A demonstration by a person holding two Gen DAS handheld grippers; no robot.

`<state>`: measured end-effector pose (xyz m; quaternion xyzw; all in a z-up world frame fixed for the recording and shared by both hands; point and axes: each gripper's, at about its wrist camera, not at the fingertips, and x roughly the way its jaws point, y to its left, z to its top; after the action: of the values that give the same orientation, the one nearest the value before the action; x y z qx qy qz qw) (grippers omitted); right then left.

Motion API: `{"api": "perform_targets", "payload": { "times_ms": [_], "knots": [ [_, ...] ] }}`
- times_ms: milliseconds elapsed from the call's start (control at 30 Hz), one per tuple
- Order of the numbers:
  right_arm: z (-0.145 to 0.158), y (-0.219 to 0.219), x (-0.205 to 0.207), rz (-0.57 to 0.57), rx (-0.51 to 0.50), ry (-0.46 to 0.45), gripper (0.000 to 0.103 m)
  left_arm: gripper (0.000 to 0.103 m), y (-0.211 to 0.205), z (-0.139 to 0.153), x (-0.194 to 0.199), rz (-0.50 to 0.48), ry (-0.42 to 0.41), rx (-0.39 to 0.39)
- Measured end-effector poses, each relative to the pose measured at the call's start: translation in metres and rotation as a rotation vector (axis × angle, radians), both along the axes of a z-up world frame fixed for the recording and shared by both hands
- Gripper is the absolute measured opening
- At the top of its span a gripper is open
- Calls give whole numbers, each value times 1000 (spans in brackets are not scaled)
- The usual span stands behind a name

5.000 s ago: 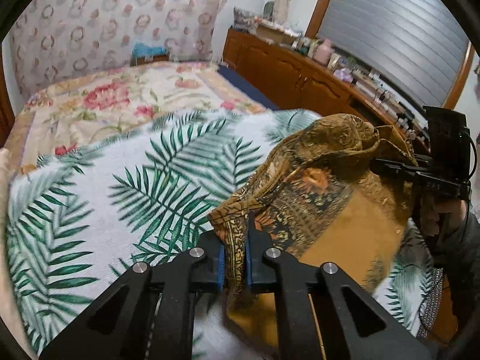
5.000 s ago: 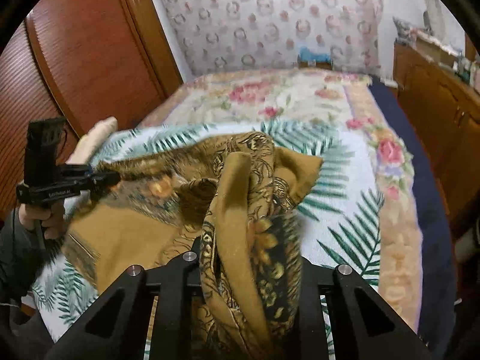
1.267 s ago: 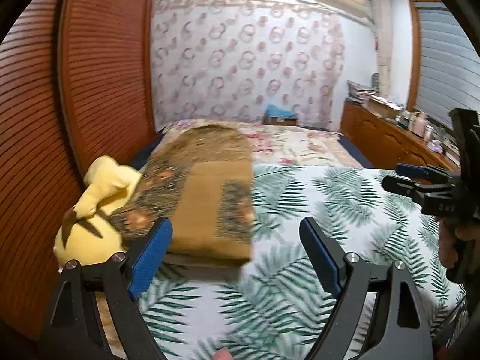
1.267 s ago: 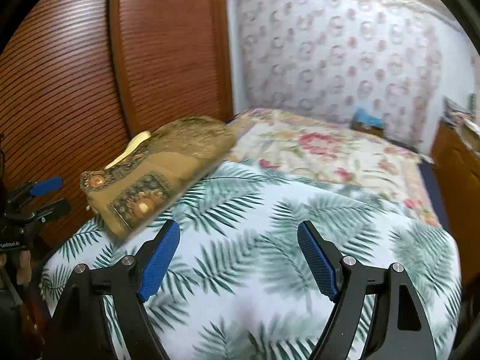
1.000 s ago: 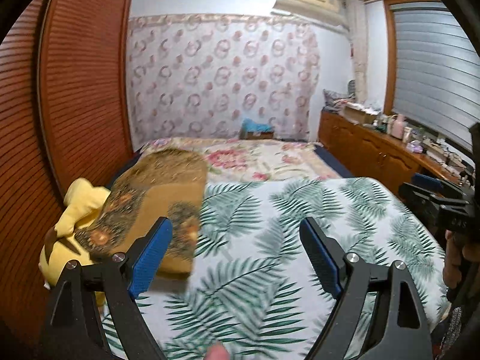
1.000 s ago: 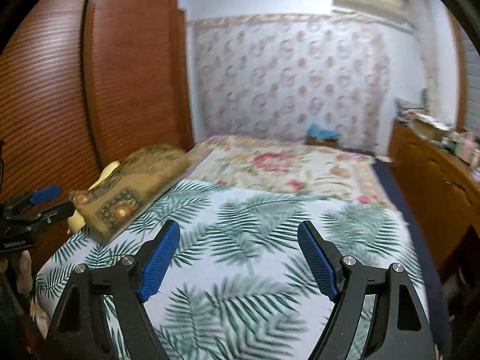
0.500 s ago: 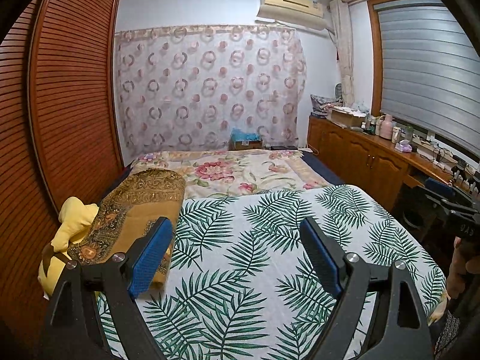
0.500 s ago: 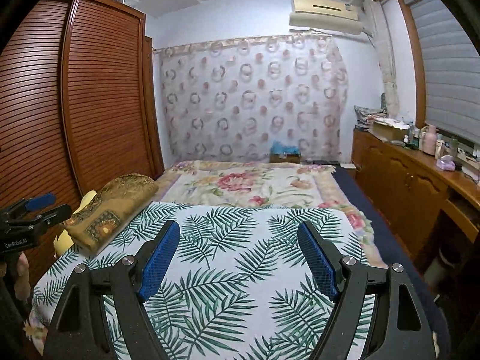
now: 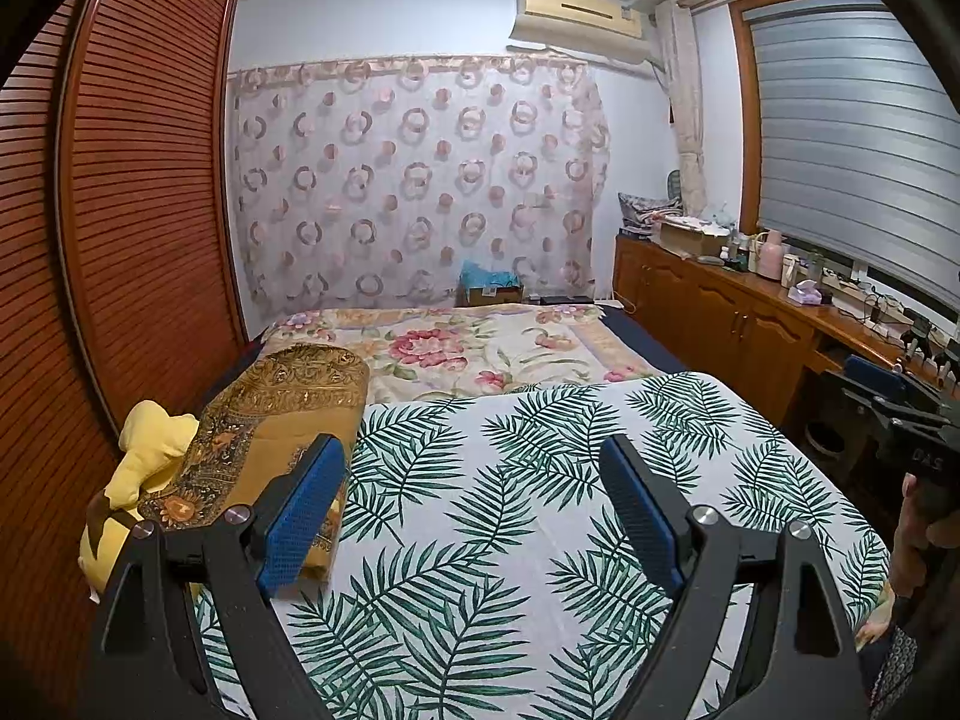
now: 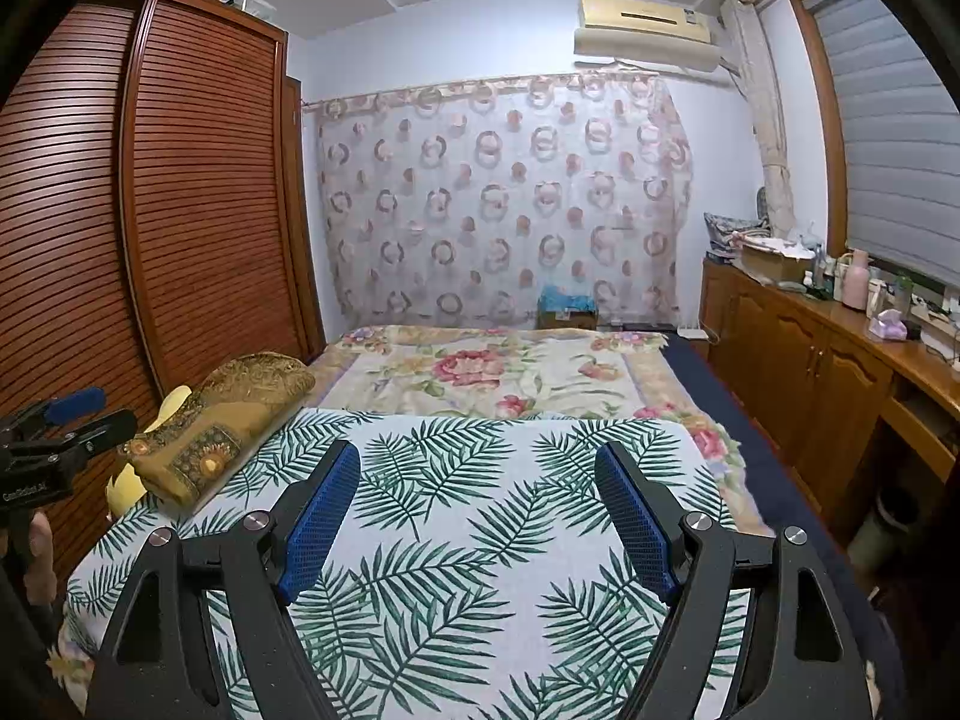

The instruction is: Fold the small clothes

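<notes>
Folding looks finished: cloth (image 9: pixel 282 420) lies folded at the bed's (image 9: pixel 510 480) edge. Left tongs (image 9: pixel 474 516) and right tongs (image 10: pixel 477 516) gape empty; next, fetch another garment.

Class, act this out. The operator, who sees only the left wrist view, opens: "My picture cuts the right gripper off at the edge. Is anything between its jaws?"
Observer: No. In the right wrist view the right gripper has its jaws wide apart, with only the palm-leaf sheet beyond them.
Operator: And what is on top of the wardrobe? My view crops it.
Observer: A clear box sits on the wardrobe.
</notes>
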<state>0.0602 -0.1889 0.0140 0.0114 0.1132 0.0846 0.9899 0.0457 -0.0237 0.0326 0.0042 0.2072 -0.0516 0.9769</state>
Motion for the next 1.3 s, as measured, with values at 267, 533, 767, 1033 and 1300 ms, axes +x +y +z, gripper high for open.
{"api": "perform_targets", "payload": {
  "times_ms": [267, 533, 767, 1033, 1300],
  "knots": [
    [1, -5, 0, 3, -2, 0, 82, 87, 0, -1, 0, -1, 0, -1],
    [1, -9, 1, 4, -2, 0, 82, 87, 0, 0, 0, 1, -3, 1],
    [1, -11, 1, 5, -4, 0, 82, 87, 1, 4, -2, 2, -8, 2],
    [1, -13, 1, 5, -4, -1, 82, 87, 4, 12, -3, 6, -15, 2],
    [1, -15, 1, 6, -4, 0, 82, 87, 5, 12, -3, 7, -16, 2]
  ]
}}
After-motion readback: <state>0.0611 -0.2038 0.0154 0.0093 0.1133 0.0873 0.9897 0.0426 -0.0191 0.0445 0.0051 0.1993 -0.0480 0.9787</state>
